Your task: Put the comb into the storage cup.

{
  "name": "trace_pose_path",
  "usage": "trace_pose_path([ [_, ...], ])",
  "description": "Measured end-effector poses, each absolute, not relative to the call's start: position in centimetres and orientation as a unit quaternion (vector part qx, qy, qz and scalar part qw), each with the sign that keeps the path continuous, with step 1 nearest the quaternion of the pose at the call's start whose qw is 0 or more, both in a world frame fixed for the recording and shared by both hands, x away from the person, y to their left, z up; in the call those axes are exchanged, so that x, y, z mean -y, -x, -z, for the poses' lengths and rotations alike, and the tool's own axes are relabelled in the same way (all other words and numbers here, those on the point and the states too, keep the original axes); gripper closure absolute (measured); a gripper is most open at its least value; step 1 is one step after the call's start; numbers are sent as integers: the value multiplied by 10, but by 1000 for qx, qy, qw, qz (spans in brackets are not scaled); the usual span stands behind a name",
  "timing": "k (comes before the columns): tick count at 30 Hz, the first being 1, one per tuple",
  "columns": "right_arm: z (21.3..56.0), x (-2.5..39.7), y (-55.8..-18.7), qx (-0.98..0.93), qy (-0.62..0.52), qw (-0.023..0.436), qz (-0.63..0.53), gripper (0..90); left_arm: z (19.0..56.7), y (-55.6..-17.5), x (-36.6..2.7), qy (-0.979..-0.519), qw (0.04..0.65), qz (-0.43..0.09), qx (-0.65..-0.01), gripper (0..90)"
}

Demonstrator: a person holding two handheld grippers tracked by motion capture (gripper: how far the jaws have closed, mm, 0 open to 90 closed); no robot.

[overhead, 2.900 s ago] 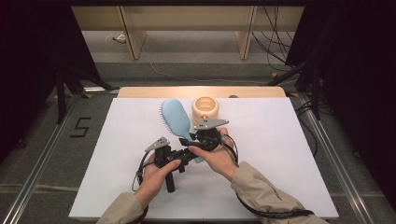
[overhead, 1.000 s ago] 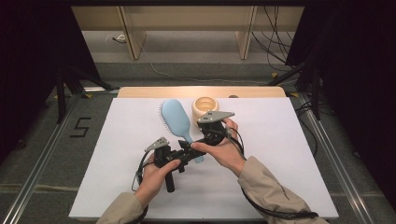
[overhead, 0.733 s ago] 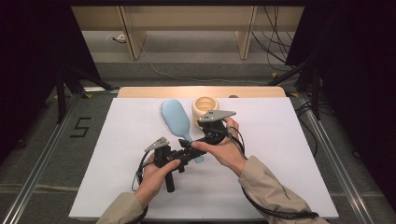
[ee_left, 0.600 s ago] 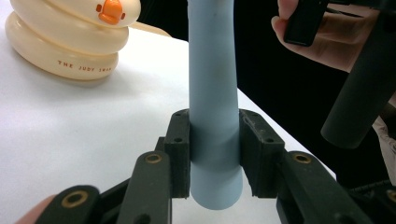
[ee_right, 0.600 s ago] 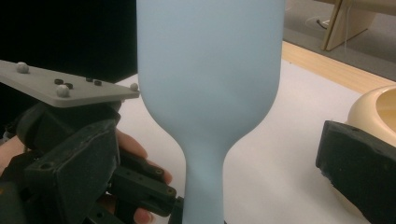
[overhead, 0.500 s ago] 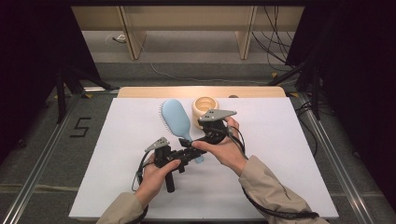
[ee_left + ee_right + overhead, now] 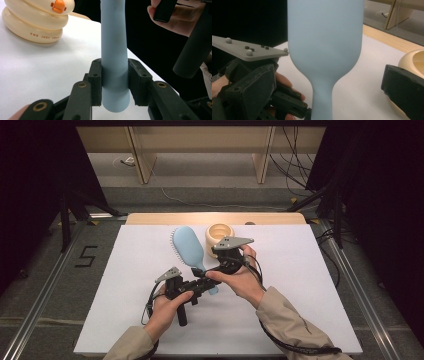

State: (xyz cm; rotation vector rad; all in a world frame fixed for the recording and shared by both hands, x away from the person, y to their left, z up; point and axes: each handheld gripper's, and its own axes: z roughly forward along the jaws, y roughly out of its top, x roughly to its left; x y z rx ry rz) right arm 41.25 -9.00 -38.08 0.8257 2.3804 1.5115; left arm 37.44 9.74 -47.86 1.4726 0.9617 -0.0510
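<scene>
Left claw pinches the blue hairbrush by its handle while the right claw comes in at the neck.

The left gripper [image 7: 200,285] is clamped on the lower end of the hairbrush [image 7: 187,245] handle, its two pads pressed flat on either side, probably to steady the brush for a handover. The brush head points to the far side of the white table [image 7: 310,270], bristle edge to the left, just beside the cream duck-faced ring toy [image 7: 220,234] on its right. The right gripper [image 7: 225,265] stands wide, its jaws either side of the brush's neck without touching it, just past the left claw's grip.
</scene>
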Motion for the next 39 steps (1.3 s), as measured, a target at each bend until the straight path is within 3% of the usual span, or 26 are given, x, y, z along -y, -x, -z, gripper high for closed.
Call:
trace_pose_path([
  [39, 362, 86, -422, -788, -285, 106, -536, 3, 479, -375, -97, -648, 636, 23, -418, 657],
])
